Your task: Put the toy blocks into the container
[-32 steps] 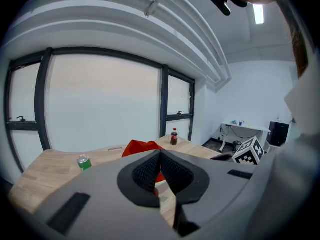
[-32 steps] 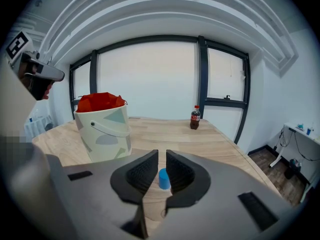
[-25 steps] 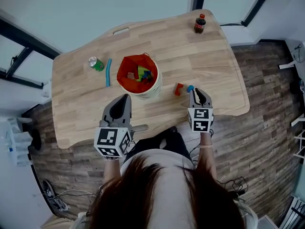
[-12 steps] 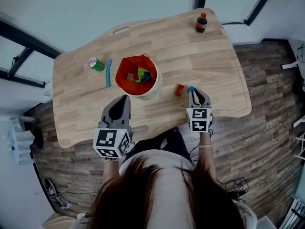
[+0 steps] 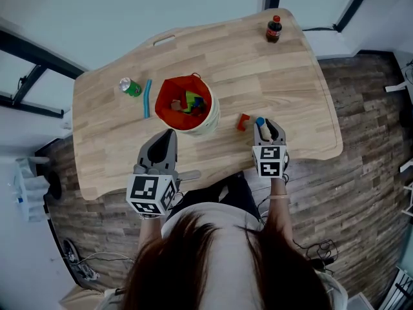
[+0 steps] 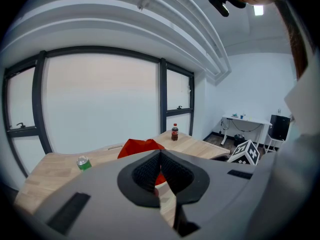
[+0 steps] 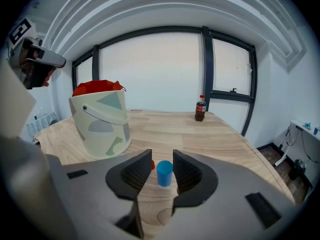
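A cream bucket (image 5: 210,124) with a red lining stands mid-table and holds several coloured blocks. To its right lie a red block (image 5: 242,121) and a blue cylinder block (image 5: 260,121). My right gripper (image 5: 267,126) is at the blue cylinder (image 7: 164,173); its jaws are opening, with the cylinder upright between them and a gap on each side. The red block (image 7: 151,165) peeks out behind the left jaw, and the bucket (image 7: 102,126) is to the left. My left gripper (image 5: 169,135) hovers in front of the bucket, shut and empty (image 6: 160,159).
A green can (image 5: 130,86) and a blue stick (image 5: 147,97) lie left of the bucket. A cola bottle (image 5: 273,30) stands at the table's far right corner. The table's front edge runs just under both grippers.
The right gripper's jaws have spread apart and now stand on either side of the blue cylinder. The left gripper has stayed where it was.
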The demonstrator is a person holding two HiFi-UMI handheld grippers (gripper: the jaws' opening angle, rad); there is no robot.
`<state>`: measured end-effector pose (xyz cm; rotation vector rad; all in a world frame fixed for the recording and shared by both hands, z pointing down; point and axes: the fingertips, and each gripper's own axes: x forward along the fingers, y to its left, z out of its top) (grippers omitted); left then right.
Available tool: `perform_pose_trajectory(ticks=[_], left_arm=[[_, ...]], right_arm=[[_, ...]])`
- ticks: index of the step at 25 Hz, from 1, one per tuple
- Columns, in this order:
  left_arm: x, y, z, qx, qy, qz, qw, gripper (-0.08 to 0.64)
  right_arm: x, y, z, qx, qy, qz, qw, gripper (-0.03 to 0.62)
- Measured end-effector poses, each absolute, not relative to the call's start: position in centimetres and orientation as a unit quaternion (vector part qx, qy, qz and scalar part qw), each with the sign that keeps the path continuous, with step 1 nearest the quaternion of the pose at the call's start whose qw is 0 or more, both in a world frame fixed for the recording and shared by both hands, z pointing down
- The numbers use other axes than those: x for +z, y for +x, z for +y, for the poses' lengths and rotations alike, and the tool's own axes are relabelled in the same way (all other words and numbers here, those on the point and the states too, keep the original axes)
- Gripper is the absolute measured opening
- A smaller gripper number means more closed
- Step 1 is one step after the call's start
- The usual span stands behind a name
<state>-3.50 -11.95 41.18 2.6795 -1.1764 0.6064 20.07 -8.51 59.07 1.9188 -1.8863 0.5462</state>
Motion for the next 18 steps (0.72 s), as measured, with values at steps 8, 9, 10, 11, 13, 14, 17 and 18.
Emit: perform_pose_trajectory(ticks=[8,9,10,11,13,14,17,18], left_arm=[[41.5,-3.4,-12.2,0.212,0.891,-0.394,0.076,0.009],[41.5,-3.4,-12.2,0.213,0.891,-0.394,0.075,0.009],[41.6,-3.4,-12.2,0.214,0.891,-0.394,0.075,0.009],[41.6,-3.3,-12.3,0.215,0.891,-0.394,0.075,0.009],[41.8,-3.2,-12.4,0.217,0.890,-0.394,0.075,0.009],[41.8,-3.2,-12.4,0.219,0.890,-0.394,0.075,0.009],[42.0,-3.1,-12.4,0.222,0.889,-0.392,0.074,0.009],[42.0,-3.0,-12.5,0.223,0.889,-0.392,0.074,0.009]], right_arm=[[60.4,20.3,-8.6,0.209,0.679,-0.674,0.202,0.139],[60.6,20.3,-8.5,0.211,0.678,-0.674,0.204,0.142],[60.8,20.4,-8.5,0.212,0.677,-0.674,0.207,0.146],[61.0,20.4,-8.5,0.214,0.676,-0.674,0.208,0.149],[61.4,20.3,-8.6,0.218,0.674,-0.675,0.207,0.150],[61.6,20.3,-8.7,0.219,0.673,-0.675,0.208,0.152],[62.1,20.4,-8.8,0.222,0.672,-0.674,0.212,0.153],[62.1,20.4,-8.8,0.223,0.672,-0.674,0.212,0.153]])
